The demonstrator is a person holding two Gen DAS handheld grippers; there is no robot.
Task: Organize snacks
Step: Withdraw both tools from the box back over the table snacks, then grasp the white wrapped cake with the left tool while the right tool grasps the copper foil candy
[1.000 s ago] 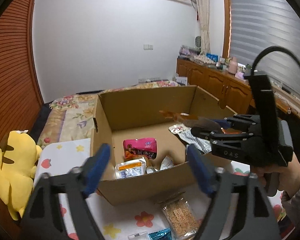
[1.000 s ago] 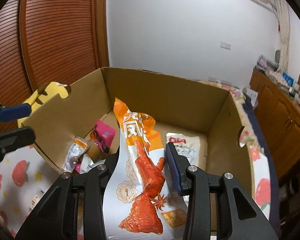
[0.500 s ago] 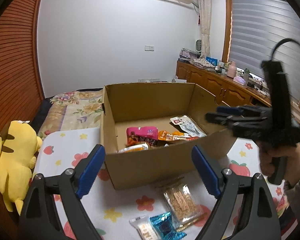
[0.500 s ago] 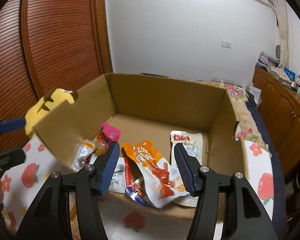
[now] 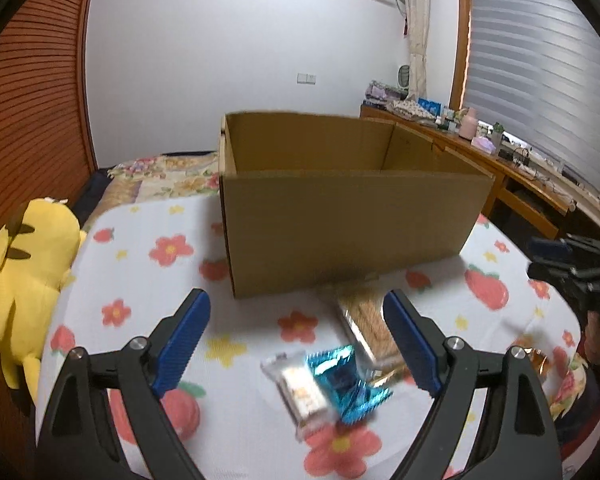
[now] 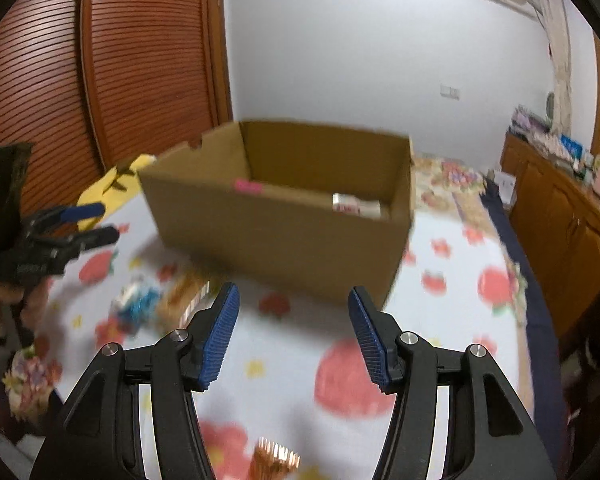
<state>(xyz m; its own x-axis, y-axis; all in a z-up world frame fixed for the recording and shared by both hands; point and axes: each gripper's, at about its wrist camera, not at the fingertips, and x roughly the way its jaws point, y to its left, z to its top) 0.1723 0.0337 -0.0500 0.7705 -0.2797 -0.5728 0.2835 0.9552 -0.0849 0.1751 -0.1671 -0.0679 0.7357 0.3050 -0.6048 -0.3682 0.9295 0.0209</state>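
Observation:
An open cardboard box stands on the flowered tablecloth. In front of it lie a blue foil packet, a white packet and a clear packet of brown snack. My left gripper hovers open just above these three, holding nothing. In the right wrist view the box shows a pink packet and a white packet inside. My right gripper is open and empty, pulled back short of the box's near corner. Each gripper shows in the other's view: right gripper, left gripper.
A yellow plush toy sits at the table's left edge. A gold wrapper lies near the front under my right gripper. A wooden sideboard with clutter runs along the right wall, and a slatted wooden door stands on the left.
My right gripper let go of the orange snack packet into the box and drew back out. My left gripper backed away from the box and sank toward the packets on the cloth.

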